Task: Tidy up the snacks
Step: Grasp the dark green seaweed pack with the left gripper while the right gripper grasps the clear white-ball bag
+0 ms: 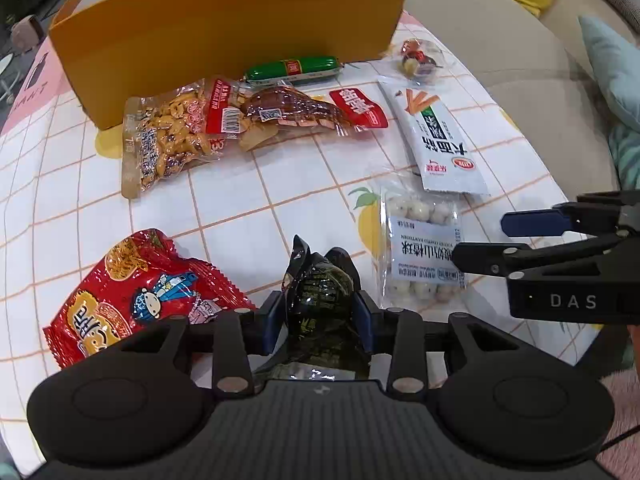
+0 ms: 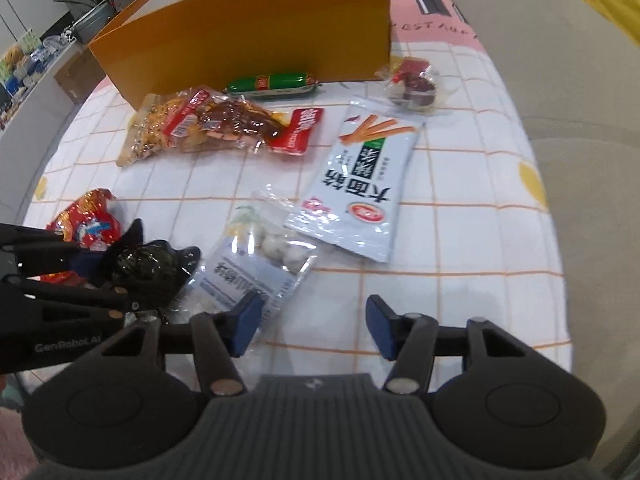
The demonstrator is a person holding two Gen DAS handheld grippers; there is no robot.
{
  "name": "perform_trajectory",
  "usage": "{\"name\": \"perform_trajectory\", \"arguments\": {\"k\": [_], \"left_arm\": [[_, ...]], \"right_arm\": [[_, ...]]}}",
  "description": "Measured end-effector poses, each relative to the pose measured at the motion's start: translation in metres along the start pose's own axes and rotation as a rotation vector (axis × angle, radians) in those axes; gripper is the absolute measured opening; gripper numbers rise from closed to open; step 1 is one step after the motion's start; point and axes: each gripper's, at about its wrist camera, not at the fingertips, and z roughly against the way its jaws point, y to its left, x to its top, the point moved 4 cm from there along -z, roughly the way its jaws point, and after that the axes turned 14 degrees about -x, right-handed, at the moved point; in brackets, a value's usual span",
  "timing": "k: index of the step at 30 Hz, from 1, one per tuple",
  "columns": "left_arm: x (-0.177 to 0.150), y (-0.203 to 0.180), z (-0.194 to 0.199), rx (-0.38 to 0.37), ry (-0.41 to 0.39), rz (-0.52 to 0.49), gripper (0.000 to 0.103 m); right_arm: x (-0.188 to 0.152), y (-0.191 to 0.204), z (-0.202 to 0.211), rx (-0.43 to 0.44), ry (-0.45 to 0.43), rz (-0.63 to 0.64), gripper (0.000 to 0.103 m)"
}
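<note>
My left gripper (image 1: 319, 316) is shut on a crumpled black-and-green snack packet (image 1: 320, 296), its blue pads pressing both sides, just above the checked tablecloth (image 1: 248, 204). In the right wrist view that packet (image 2: 148, 264) shows at the left in the left gripper (image 2: 164, 248). My right gripper (image 2: 314, 322) stands open over bare cloth, with its left pad at the corner of a clear pack of white balls (image 2: 260, 260). From the left wrist view, the right gripper (image 1: 480, 240) hovers at that pack's (image 1: 424, 256) right side.
An orange box (image 1: 224, 32) stands at the back. Before it lie a green sausage (image 1: 294, 68), a peanut bag (image 1: 168, 140), a brown meat packet (image 1: 296, 114), a white stick-snack pouch (image 1: 440, 140), a small candy packet (image 1: 416, 58) and a red snack bag (image 1: 140, 292). A beige sofa (image 1: 520, 60) borders the table.
</note>
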Motion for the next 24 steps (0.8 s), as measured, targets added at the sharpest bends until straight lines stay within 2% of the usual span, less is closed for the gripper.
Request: {"name": "perform_trajectory", "arguments": {"k": [5, 8, 10, 12, 15, 17, 19, 24], "left_arm": [[0.001, 0.000, -0.001, 0.008, -0.022, 0.022, 0.041], [0.001, 0.002, 0.001, 0.030, -0.040, 0.043, 0.041], [0.002, 0.004, 0.004, 0.042, -0.053, 0.063, 0.041], [0.003, 0.007, 0.008, 0.033, -0.078, 0.085, 0.041], [0.001, 0.011, 0.011, 0.017, -0.111, 0.116, 0.041], [0.000, 0.014, 0.011, 0.007, -0.116, 0.138, 0.041], [0.002, 0.017, 0.011, -0.012, -0.131, 0.161, 0.041], [0.007, 0.028, 0.018, -0.014, -0.179, 0.213, 0.041]], "right_arm": [[0.002, -0.002, 0.008, 0.022, -0.045, -0.020, 0.056], [0.004, -0.003, 0.014, 0.028, -0.068, -0.064, 0.072], [0.004, -0.004, 0.015, 0.022, -0.079, -0.098, 0.075], [0.003, -0.009, 0.015, 0.014, -0.079, -0.144, 0.075], [-0.001, -0.012, 0.013, 0.050, -0.074, -0.208, 0.077], [-0.005, -0.008, 0.007, 0.052, -0.054, -0.213, 0.078], [-0.005, -0.003, 0.002, 0.050, -0.042, -0.213, 0.085], [0.001, 0.011, -0.005, 0.066, -0.028, -0.252, 0.087]]}}
